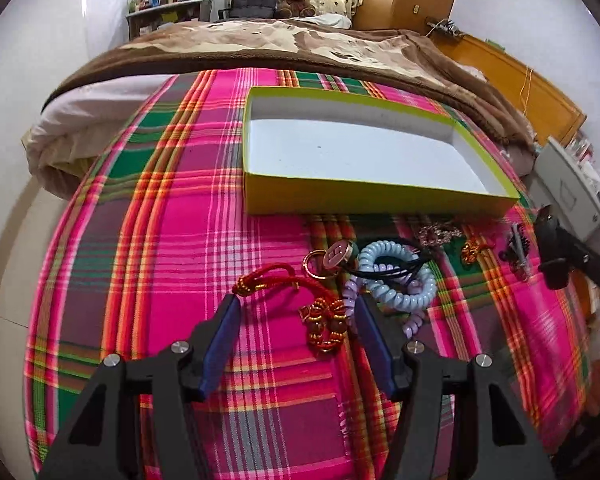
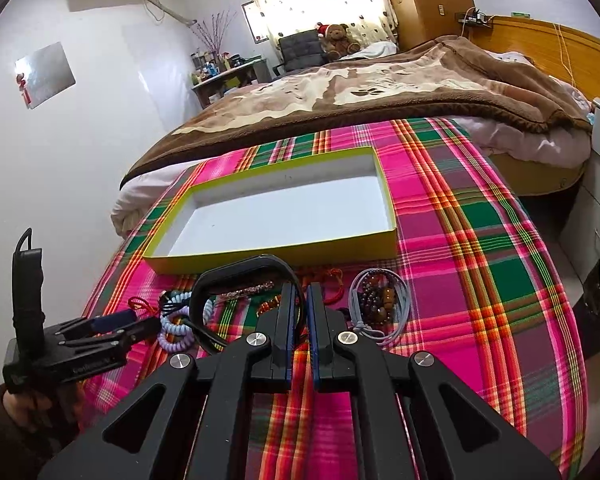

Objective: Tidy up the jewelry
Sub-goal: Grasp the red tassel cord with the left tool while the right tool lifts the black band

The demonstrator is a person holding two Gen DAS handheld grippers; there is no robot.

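Jewelry pile sits on pink-green plaid cloth (image 2: 460, 248), just in front of shallow yellow-green cardboard box w/ white interior (image 2: 284, 216), box empty. R gripper (image 2: 299, 312): pads pressed together, pinching thin black curved hairband (image 2: 236, 276), which arcs up toward the box front wall. L gripper (image 1: 296, 312): fingers spread, straddling red knotted cord charm w/ gold beads (image 1: 320, 320); nothing pinched. Pale blue/lilac coil hair ties (image 1: 396, 280) touch its R finger. Brown bead bracelet in grey cord loop (image 2: 380, 304) lies just beside R gripper. Judgement: the step is carrying the hairband to the box. Lift clear of coil ties, clear the wall, release low over the floor. Risk: band snags neighbours.
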